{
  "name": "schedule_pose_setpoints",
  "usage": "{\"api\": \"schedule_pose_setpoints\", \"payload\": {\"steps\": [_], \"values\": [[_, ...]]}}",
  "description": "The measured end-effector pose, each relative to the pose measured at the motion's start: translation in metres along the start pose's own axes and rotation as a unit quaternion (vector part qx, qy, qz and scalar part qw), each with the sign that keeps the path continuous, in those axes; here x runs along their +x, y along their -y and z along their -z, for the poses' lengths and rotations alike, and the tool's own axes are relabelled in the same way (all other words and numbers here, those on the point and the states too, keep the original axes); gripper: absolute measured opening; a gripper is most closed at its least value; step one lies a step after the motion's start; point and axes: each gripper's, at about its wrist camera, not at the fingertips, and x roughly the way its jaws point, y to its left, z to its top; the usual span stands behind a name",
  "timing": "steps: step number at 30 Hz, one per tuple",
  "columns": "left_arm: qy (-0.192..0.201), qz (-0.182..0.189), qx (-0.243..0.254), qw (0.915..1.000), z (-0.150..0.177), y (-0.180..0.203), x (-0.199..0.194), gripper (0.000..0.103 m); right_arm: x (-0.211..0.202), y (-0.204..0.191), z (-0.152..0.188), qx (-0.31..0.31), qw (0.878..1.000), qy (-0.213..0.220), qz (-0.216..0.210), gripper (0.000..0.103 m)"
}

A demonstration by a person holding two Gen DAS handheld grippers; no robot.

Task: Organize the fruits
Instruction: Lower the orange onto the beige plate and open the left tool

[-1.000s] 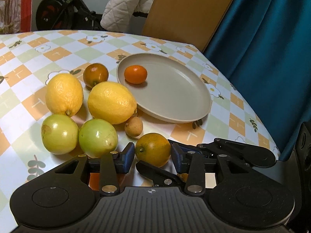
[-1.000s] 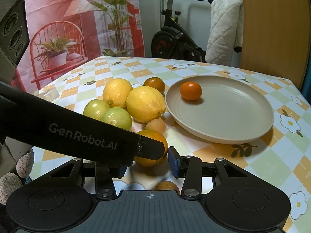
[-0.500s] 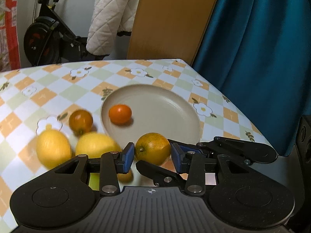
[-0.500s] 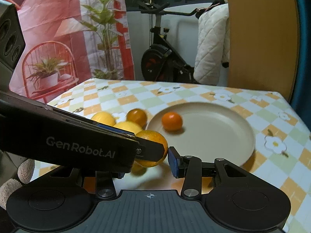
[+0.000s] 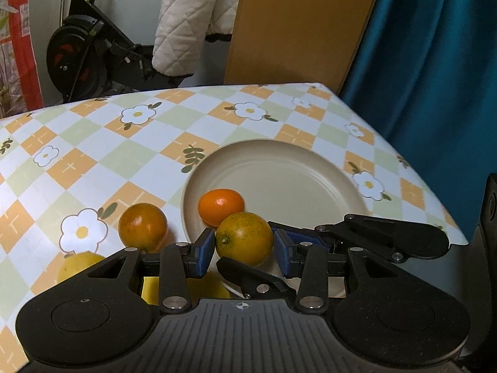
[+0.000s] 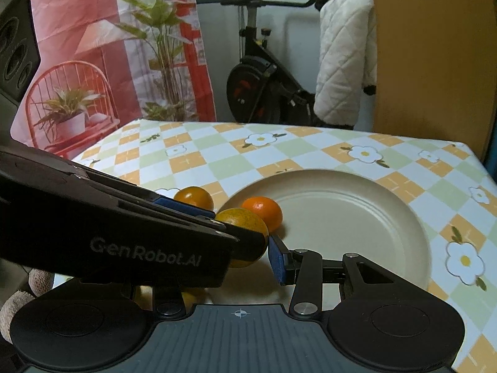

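Note:
My left gripper (image 5: pixel 243 248) is shut on a yellow-orange orange (image 5: pixel 244 238) and holds it over the near rim of a beige plate (image 5: pixel 298 174). A small bright orange (image 5: pixel 221 202) lies on the plate just behind it. A darker orange (image 5: pixel 143 225) sits on the tablecloth left of the plate, and a lemon (image 5: pixel 79 265) shows at the lower left. In the right wrist view the left gripper's body (image 6: pixel 118 236) crosses from the left with the held orange (image 6: pixel 245 233) at its tip. My right gripper (image 6: pixel 245 264) is open, its left finger hidden behind that body.
The table carries a checked floral cloth (image 5: pixel 93 155); its right edge drops off beside a teal curtain (image 5: pixel 435 62). An exercise bike (image 6: pixel 264 87) and a wooden board (image 5: pixel 298 25) stand behind the table.
My left gripper has lifted the orange off the table and carried it forward to the plate's near rim. The lemons and green fruits have dropped out of view below.

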Motion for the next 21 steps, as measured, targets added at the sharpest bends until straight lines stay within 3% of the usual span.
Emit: {"api": "schedule_pose_setpoints", "payload": {"steps": [12,21], "values": [[-0.005,-0.020,-0.004,0.9998,-0.004,-0.007,0.014,0.044,0.024,0.001,-0.005,0.010,1.000,-0.022,0.004,0.038],[0.047,-0.014,-0.024,0.9985,-0.003,-0.012,-0.024,0.044,-0.002,-0.004,-0.006,0.003,1.000,-0.008,0.018,0.039]]}}
